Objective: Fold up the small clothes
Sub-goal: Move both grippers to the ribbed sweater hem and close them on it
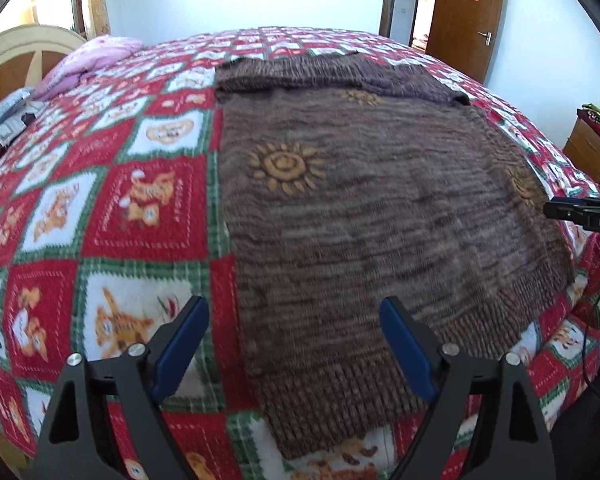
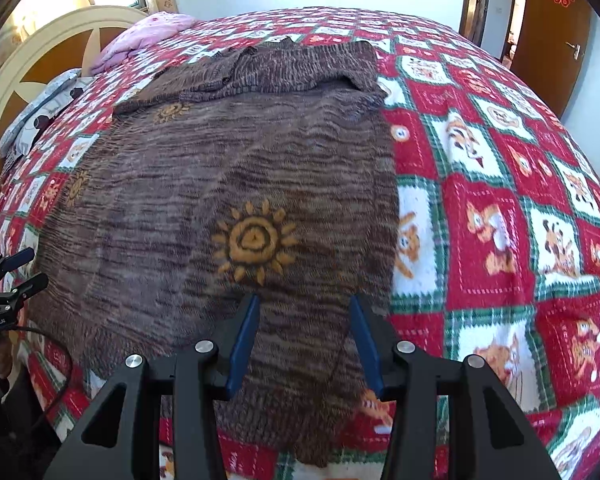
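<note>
Sweater (image 1: 380, 208) lay flat on the checkered blanket (image 1: 112, 208), sleeves folded across its top at 12 o'clock. Left gripper (image 1: 294, 320) and right gripper (image 2: 304, 316) both hung spread above its hem, holding nothing. Pink pillow (image 1: 88, 60) sat at 10 o'clock by the headboard (image 2: 32, 76).

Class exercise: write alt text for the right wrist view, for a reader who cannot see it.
A brown knitted sweater with orange sun motifs lies flat on a red, green and white patchwork blanket on a bed. The open right gripper hovers over its near hem; the left gripper shows at the left edge.
</note>
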{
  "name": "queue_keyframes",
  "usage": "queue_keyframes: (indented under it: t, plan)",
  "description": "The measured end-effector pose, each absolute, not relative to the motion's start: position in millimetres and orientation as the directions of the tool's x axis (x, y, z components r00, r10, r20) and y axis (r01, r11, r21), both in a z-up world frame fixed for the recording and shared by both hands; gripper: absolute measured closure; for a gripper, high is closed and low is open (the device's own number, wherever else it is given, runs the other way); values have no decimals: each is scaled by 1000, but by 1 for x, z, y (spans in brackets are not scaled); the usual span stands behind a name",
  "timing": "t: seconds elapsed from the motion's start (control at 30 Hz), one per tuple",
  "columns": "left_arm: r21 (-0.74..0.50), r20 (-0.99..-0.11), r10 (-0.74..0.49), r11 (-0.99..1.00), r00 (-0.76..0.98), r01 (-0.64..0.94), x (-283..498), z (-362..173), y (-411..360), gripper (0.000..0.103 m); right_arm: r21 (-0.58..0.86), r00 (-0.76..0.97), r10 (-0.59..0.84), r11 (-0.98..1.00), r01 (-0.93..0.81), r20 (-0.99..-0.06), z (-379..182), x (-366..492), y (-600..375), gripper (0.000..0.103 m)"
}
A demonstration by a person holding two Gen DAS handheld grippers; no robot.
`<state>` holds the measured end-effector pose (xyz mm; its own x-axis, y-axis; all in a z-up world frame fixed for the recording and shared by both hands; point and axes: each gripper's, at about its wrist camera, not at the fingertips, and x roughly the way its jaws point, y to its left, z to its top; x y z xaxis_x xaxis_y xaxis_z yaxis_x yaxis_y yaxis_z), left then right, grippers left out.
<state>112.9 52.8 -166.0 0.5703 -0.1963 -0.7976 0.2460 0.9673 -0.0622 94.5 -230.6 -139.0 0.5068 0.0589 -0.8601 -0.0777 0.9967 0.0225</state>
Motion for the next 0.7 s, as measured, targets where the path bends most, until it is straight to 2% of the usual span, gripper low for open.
queue_keyframes:
  t: [0.1, 0.3, 0.47, 0.63, 0.7]
  plan:
    - [-72, -802, -207, 965, 560, 253, 106, -167, 53, 22, 22, 498, 55, 997, -71, -865, -140, 88, -234, 55]
    - [-188, -819, -289, 951, 496, 245, 94, -170, 62, 33, 16, 476, 44, 998, -63, -878, -145, 71, -240, 55]
    - [-258, -822, -333, 941, 462, 219, 87, -176, 72, 34, 24, 455, 44, 999, -48, -890, -151, 60, -247, 54]
    - [-237, -828, -309, 949, 467, 208, 86, -177, 70, 41, 27, 429, 45, 998, -48, -902, -157, 54, -249, 54]
    - [-223, -832, -301, 951, 466, 216, 84, -177, 68, 47, 47, 426, 61, 998, -43, -903, -158, 52, -252, 54]
